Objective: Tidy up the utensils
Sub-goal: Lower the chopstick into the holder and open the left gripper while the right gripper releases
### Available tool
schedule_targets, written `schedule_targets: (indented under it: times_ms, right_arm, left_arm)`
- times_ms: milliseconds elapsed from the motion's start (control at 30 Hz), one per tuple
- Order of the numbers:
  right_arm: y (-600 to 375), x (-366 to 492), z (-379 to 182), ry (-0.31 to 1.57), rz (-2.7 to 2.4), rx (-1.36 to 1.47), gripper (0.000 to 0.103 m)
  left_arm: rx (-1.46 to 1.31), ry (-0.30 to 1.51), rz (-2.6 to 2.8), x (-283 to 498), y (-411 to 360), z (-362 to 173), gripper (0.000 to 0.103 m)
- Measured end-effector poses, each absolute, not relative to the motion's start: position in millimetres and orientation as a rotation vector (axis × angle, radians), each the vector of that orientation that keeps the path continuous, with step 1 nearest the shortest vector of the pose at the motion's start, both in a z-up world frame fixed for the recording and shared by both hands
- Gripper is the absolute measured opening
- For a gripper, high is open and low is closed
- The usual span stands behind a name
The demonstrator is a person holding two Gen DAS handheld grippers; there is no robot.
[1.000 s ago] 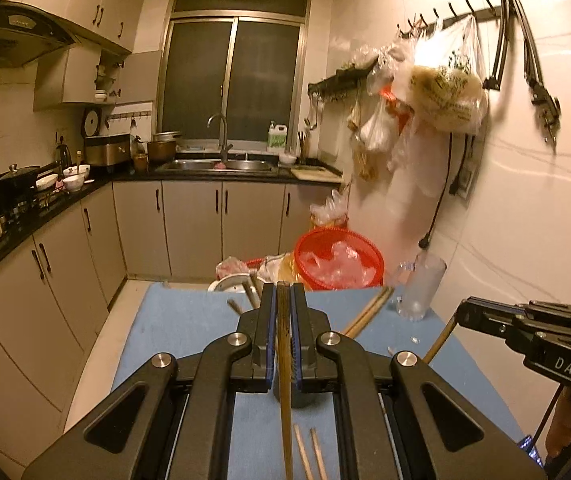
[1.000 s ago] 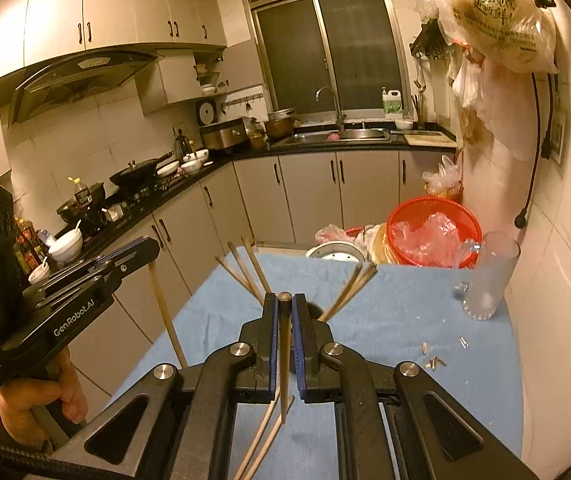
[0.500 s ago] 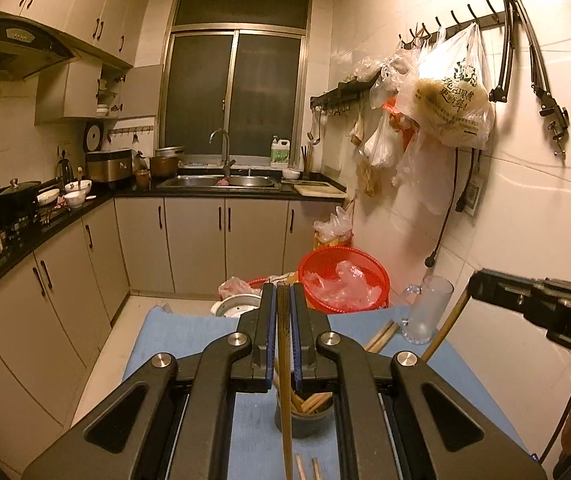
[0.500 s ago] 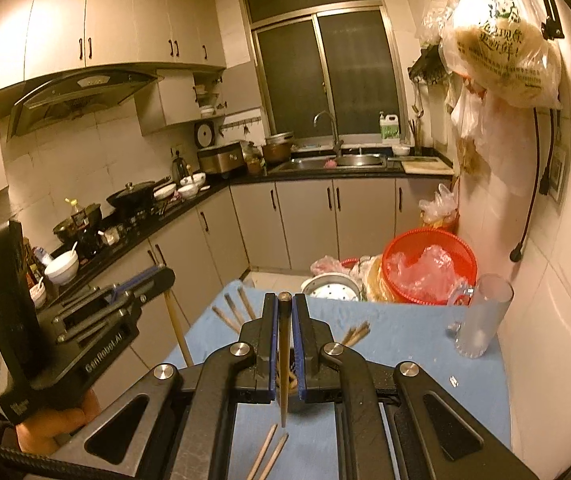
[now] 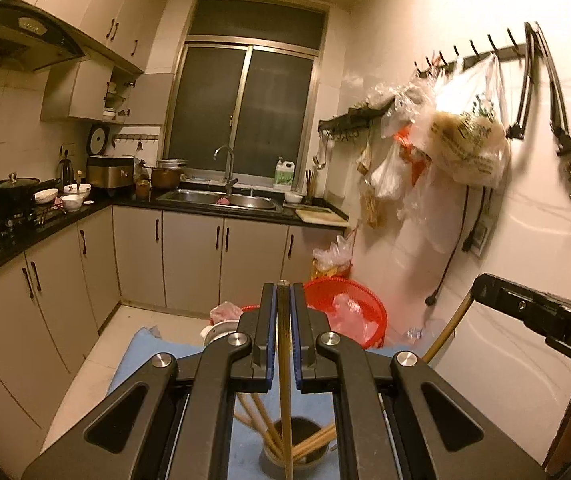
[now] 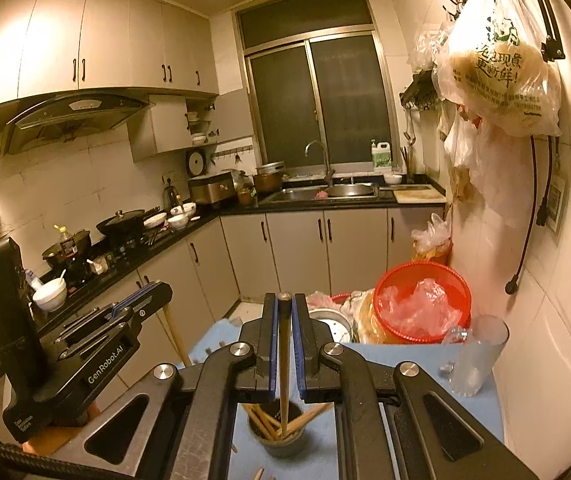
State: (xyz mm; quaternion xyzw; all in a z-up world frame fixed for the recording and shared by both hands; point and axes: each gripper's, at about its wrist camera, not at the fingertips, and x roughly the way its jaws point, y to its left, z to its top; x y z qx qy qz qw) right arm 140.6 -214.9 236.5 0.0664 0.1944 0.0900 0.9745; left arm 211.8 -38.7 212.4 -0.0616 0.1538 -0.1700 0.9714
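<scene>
your left claw (image 5: 281,332) is clamped on one chopstick (image 5: 284,392), which runs down between the blue pads and ends over the cup (image 5: 296,446); its lower tip is cut off by the frame edge, so you cannot tell whether it reaches inside. your right claw (image 6: 284,336) is also closed on a single chopstick (image 6: 284,376), and its tip hangs at the mouth of the same cup (image 6: 275,434), among the sticks (image 6: 263,420) already leaning in it; whether it touches them is unclear. the cup stands on the blue desk (image 6: 425,400), but the claw bodies hide most of it in both views. in the right view your left claw shows from the side (image 6: 141,304), with its chopstick slanting down below it and vanishing behind the right claw. in the left view the right claw enters from the right edge (image 5: 481,288), only partly in frame, its chopstick angling down behind the left claw. a glass (image 6: 479,356) stands near the wall, its base blurred. loose stick ends (image 6: 257,474) lie at the bottom edge, cut off. beyond the desk a red basket (image 6: 421,300) holds plastic.
</scene>
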Motion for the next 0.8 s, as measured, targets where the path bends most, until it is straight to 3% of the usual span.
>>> schedule_targets:
  times_ms: [400, 800]
  right_arm:
    - [-208, 172, 209, 0.368, 0.178, 0.110, 0.007]
    - [-207, 191, 163, 0.445, 0.178, 0.104, 0.007]
  left_arm:
    - [-0.167, 0.207, -0.304, 233, -45, 181, 0.006]
    - [-0.162, 0.284, -0.295, 239, -44, 135, 0.006]
